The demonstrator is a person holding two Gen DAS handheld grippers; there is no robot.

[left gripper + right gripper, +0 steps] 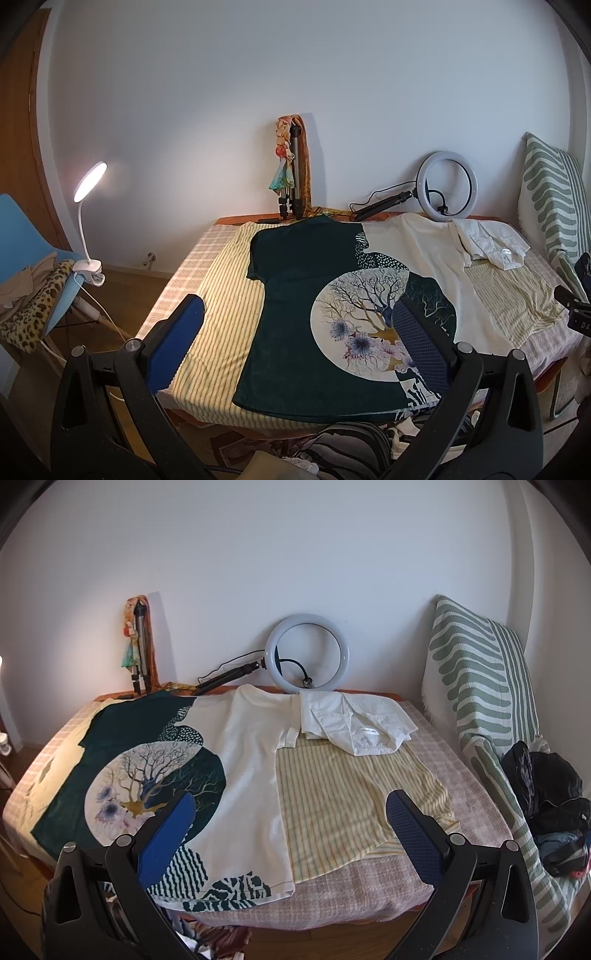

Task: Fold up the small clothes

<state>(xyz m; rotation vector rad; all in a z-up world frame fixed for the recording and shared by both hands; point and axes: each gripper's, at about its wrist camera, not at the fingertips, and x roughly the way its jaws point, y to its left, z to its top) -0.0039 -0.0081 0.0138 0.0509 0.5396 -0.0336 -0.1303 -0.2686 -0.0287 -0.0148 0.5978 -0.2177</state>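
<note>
Above the near edge of the bed (173,280), the left gripper (301,323) hangs with its two blue pads wide apart. Nothing is between them. The right gripper (290,812) hangs over the same near edge, farther toward the pillow end. Its pads are wide apart too, and it holds nothing.

On the bed lies a T-shirt (295,295), spread out flat. One half is dark green and the other half is cream. A big pale circle with a tree and purple flowers is printed in the middle. The bottom hem reaches the near edge of the bed. The left gripper's right pad is just over the tree picture.

Under the T-shirt is a striped yellow cloth (343,805), also flat on the bed. It sticks out on both sides of the T-shirt.

At the far side of the bed, a white shirt (354,723) lies folded and a bit rumpled. It touches the cream sleeve of the T-shirt.

Behind the bed, a ring light (306,653) leans on the wall. A tripod (293,177) with a scarf on it stands there too.

At the bed's right end a green striped pillow (476,686) stands up, with a dark pile (546,797) of clothes by it.

Left of the bed is a blue chair (22,236) with a lit lamp (88,184) clipped on.
</note>
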